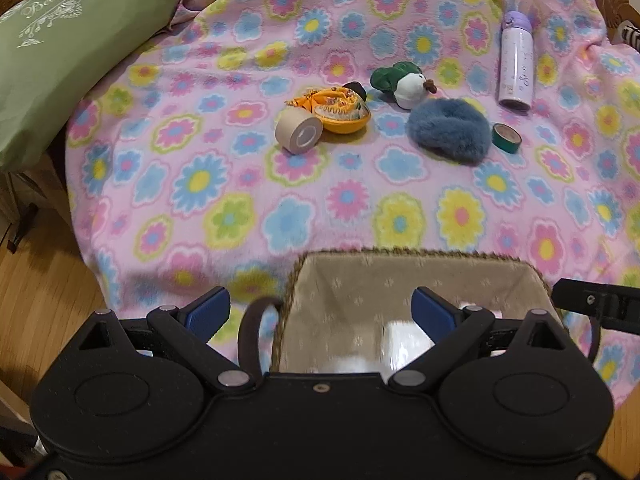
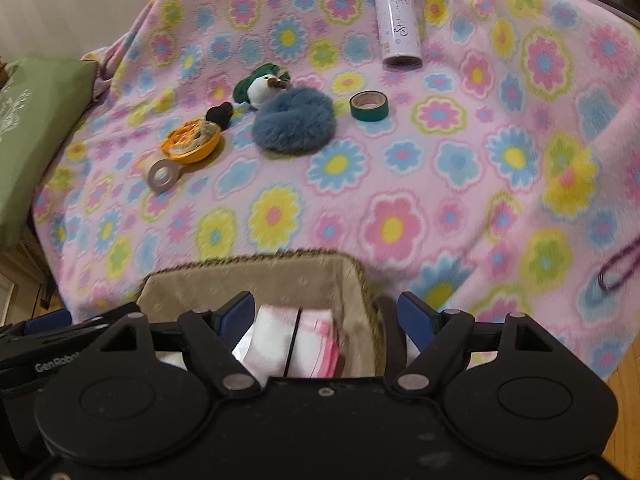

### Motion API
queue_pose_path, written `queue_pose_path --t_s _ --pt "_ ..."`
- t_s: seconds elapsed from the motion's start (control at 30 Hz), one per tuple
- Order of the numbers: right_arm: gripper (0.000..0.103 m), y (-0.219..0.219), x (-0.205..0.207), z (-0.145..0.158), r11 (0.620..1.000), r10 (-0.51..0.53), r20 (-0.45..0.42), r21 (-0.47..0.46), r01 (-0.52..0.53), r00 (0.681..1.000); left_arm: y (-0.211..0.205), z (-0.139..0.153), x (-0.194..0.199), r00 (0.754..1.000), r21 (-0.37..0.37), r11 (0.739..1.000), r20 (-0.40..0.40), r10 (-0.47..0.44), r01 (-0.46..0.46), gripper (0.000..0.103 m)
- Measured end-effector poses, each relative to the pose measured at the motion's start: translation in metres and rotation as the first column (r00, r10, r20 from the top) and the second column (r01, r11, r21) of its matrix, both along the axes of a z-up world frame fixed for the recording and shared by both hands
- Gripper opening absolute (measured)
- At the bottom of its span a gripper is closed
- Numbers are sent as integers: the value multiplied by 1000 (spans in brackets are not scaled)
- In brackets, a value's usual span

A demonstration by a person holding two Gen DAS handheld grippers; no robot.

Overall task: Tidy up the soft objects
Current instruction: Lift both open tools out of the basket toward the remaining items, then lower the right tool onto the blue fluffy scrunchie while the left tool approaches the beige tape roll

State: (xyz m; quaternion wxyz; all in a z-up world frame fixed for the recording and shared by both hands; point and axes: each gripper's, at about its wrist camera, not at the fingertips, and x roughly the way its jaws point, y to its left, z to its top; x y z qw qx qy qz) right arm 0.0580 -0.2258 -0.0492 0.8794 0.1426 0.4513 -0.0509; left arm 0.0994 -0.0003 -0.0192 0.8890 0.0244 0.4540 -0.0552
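A: Nearest to us are our own tools. Our left gripper (image 1: 320, 312) stands spread wide with nothing between its blue pads, straddling the near left corner of the lined basket (image 1: 400, 258).

B: And our right gripper (image 2: 326, 314) hangs over the basket's right side, its jaws parted. The folded white-and-pink cloth (image 2: 298, 340) lies below in the basket, and the pads do not press on it, so we judge it let go. The basket's dark handle loop sits just inside the right pad.

A: That cloth is probably there because it is soft; the basket looks like our collecting place. Both tools are empty, which suits a reach for the next piece.

B: Beyond the basket rim the flowered fleece blanket (image 2: 400, 184) runs bare for a stretch. Then come the things to sort.

A: On the left, a beige tape roll (image 1: 298, 133) touches an orange embroidered pouch (image 1: 340, 112) with a small black pompom behind it. In the middle lies the blue fluffy scrunchie (image 1: 450, 130), with a green tape roll (image 1: 506, 137) just beside it.

B: Just behind the scrunchie we see the little white plush with the green hat (image 1: 404, 84). Farther still lies the lilac bottle (image 1: 516, 64) on its side.

A: So the scrunchie, plush and pouch seem ours to gather; the tapes and bottle are hard, and likely stay put.

B: At the far left edge the green cushion (image 1: 60, 60) leans against the blanket, well apart from everything.
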Motion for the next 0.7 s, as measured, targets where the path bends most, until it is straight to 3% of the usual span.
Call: queue_pose_path --t_s 0.5,0.7 --pt "79 -15 96 -15 999 3 -59 -35 -5 998 -3 -17 94 999 33 999 -24 27 -26 94" --pt "80 -13 123 -15 999 14 -53 -49 -17 999 7 -9 134 993 15 993 38 113 -114 94"
